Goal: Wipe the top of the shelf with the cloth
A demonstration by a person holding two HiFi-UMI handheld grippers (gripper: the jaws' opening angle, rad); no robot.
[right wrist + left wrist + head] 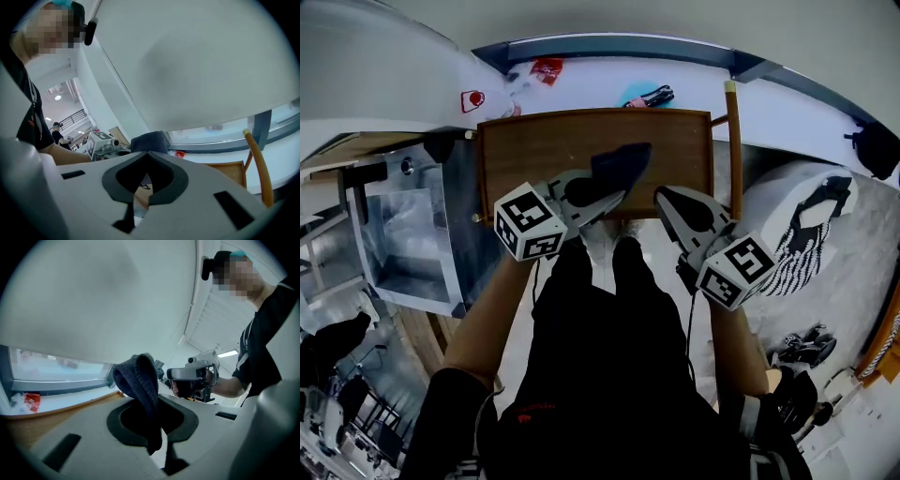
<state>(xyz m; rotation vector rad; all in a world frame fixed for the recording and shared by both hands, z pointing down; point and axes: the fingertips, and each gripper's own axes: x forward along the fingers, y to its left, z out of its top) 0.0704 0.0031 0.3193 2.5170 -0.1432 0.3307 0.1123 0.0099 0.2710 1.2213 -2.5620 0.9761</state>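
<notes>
- The left gripper (605,192) is clamped on the dark cloth (621,165); a folded end of the cloth stands up out of the jaws.
- The cloth is over the near part of the brown shelf top (534,145); I cannot tell whether it touches.
- The right gripper (668,200) has its jaws together with nothing between them; it is just beside the left gripper, at the shelf's near edge.

Stands with left forearm (486,314) and right forearm (737,349) bare and stretched forward and down, gripping one tool in each hand. Points the left tool (614,192) inward toward the right, jaws clamped on a dark cloth (620,166) that bunches above the tips. Points the right tool (666,199) inward toward the left, near the other, jaws closed tip to tip, nothing between them.
</notes>
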